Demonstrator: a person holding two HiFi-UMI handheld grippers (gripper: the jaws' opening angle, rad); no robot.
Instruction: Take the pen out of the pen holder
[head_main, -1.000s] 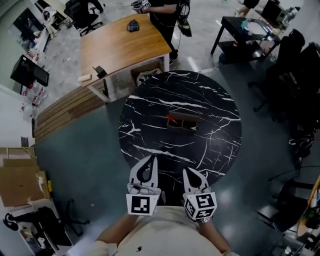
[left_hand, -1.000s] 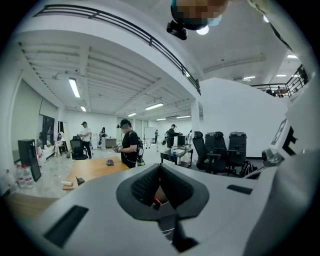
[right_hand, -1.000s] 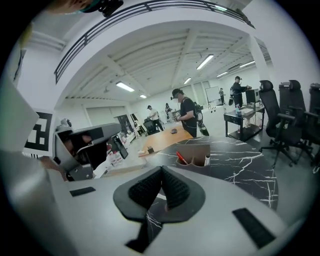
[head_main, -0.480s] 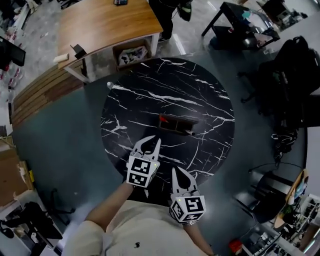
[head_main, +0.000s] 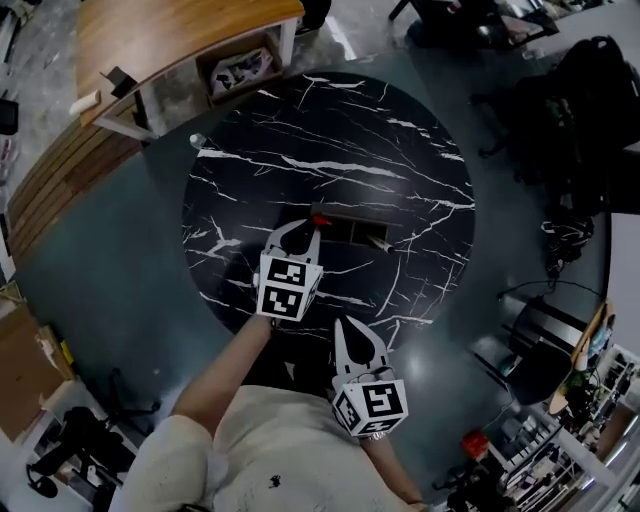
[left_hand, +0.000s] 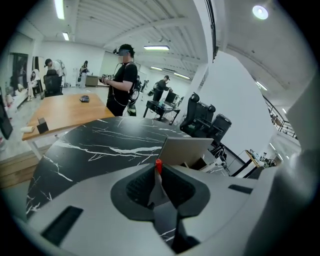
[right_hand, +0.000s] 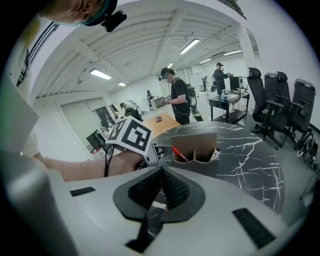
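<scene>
Red pen (head_main: 318, 218) stands in the left compartment of the pen holder (head_main: 352, 233), mid black marble table (head_main: 400, 140). Left gripper (head_main: 300, 230) has moved up from the near edge. Its tips are now at the pen's red end, jaws nearly together, no grip evident. Right gripper (head_main: 345, 330) hangs back, jaws together, empty. Judgement: approach done, grasp pending. No readable text, only square markers on the cubes.

A round black counter (head_main: 330, 130) veined with white is standing on a grey floor (head_main: 130, 270). It is carrying a brown pen holder (head_main: 350, 231), which is sitting upright on the marble. Bare counter is spreading out on every side of the pen holder, widest beyond its far side and narrower on its near side.
</scene>
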